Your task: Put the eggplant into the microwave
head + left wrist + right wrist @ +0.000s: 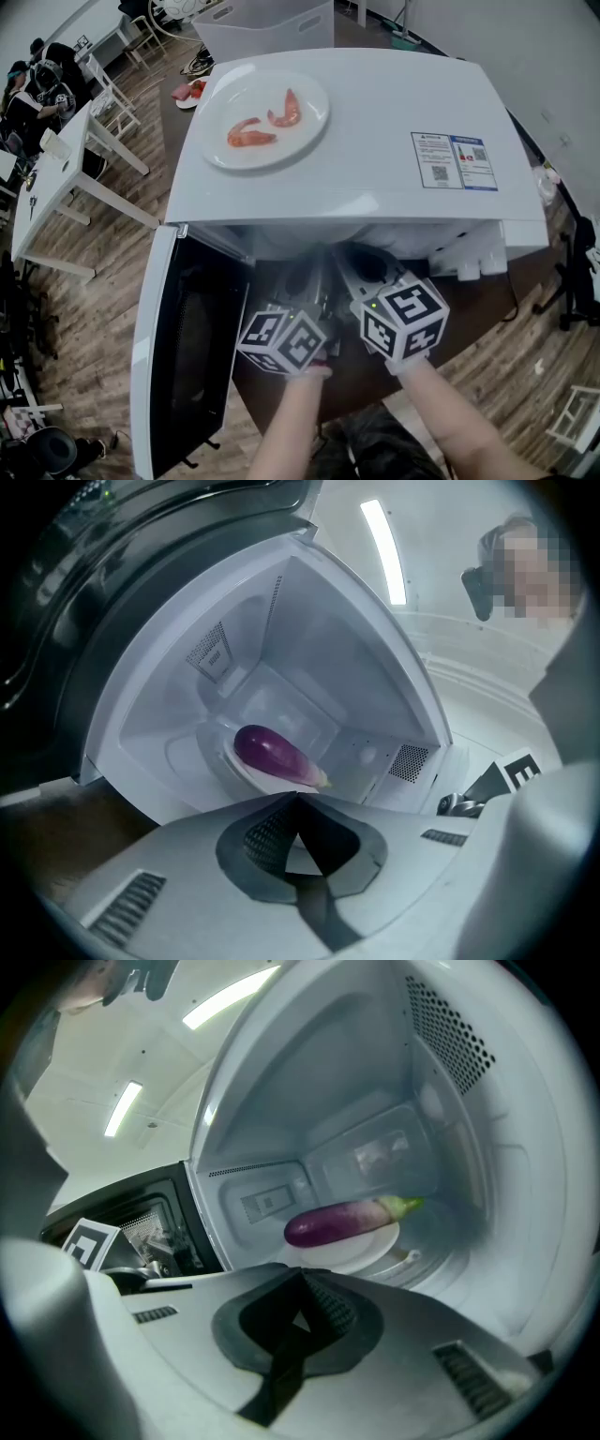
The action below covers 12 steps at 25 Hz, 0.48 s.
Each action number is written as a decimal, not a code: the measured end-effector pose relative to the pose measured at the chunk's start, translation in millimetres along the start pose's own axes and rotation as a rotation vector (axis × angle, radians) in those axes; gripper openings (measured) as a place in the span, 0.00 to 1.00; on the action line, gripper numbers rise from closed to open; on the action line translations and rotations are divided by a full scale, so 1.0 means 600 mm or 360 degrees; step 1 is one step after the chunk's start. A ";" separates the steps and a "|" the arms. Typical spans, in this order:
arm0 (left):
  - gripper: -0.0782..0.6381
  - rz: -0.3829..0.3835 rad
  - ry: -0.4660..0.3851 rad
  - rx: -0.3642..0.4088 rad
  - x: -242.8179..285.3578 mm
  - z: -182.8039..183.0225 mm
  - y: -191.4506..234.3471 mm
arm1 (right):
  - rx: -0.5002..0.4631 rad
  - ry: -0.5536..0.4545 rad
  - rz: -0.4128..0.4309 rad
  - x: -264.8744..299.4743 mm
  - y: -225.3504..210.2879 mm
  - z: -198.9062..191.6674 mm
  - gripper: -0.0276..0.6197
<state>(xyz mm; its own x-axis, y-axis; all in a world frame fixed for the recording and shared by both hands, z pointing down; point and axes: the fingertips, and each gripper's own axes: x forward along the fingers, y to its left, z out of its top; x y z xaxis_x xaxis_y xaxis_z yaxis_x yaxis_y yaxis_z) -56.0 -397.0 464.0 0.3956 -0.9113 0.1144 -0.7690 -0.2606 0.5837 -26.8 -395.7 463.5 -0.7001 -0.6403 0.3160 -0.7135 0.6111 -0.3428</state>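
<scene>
The microwave (375,112) bears a QR-code sticker (454,161), unreadable.

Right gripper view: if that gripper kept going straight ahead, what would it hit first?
Probably the eggplant on its white plate inside the microwave; nothing shows in between, though depth is unclear.

Brown wood-plank floor (89,262) all round — long white tables (56,183) and white chairs (117,94) off to the left, a white plastic bin (267,26) at the far end. Dark brown counter (492,305) in the middle. Overhead — bright strip lights (384,550) on a white ceiling (169,1063).
</scene>
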 end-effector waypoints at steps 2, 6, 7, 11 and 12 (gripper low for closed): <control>0.11 -0.0003 0.0002 0.0002 0.002 0.003 -0.001 | 0.0007 -0.0001 -0.0001 0.002 -0.001 0.001 0.05; 0.11 -0.0014 0.0006 0.0009 0.007 0.007 -0.002 | 0.0013 0.0000 -0.0005 0.005 -0.006 0.004 0.05; 0.11 -0.0016 0.0006 0.0009 0.008 0.008 -0.002 | 0.0013 0.0002 -0.0006 0.007 -0.006 0.005 0.05; 0.11 -0.0025 -0.0004 0.0004 0.013 0.015 -0.002 | 0.0012 0.0002 -0.0012 0.011 -0.009 0.010 0.05; 0.11 -0.0026 -0.0008 0.0005 0.014 0.017 -0.002 | 0.0011 0.0000 -0.0012 0.012 -0.009 0.011 0.05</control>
<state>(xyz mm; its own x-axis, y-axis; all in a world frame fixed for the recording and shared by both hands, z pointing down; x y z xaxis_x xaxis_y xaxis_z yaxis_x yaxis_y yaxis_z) -56.7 -407.5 456.3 0.4058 -0.9084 0.1008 -0.7639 -0.2766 0.5831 -28.0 -406.8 461.7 -0.6945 -0.6450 0.3188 -0.7188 0.6028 -0.3463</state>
